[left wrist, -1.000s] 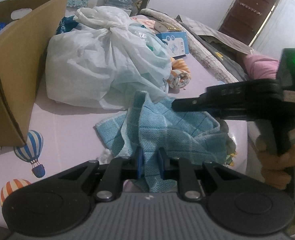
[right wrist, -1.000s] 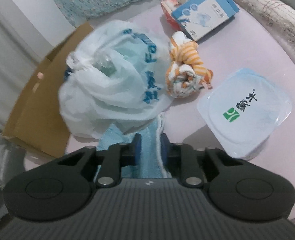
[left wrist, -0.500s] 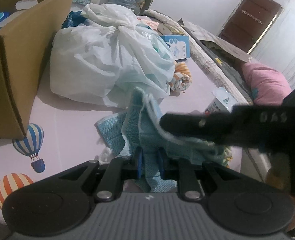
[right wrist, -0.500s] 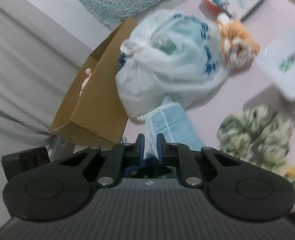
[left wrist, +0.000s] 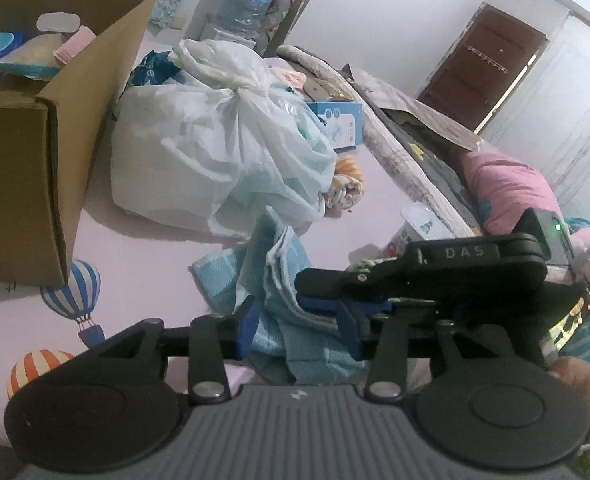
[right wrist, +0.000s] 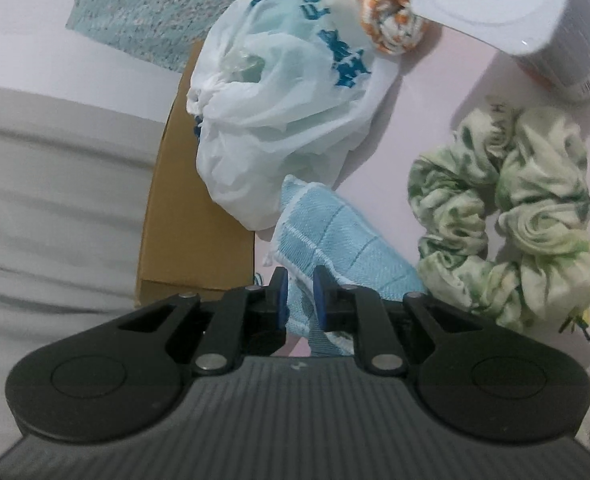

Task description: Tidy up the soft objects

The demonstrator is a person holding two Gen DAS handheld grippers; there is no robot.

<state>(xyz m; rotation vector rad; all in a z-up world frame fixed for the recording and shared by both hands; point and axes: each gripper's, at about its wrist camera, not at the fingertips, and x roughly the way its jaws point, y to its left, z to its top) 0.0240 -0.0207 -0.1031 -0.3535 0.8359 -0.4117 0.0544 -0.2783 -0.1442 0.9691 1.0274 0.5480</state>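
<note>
Pink balloon-print bedsheet carries everything. Open brown cardboard box far left, knotted white plastic bag beside it. Green-and-white ruffled fabric bundle right of the light-blue waffle-weave cloth, which lies bunched just below the bag. Right gripper fingers pinch the cloth's white-trimmed edge. Left gripper jaws have just been opening; fingers spread, cloth loose between them, pads not pressing. Small orange-striped rolled cloth touches the bag.

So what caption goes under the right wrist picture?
Right tool pinching a blue towel beside a white plastic bag and a green scrunchie.
</note>
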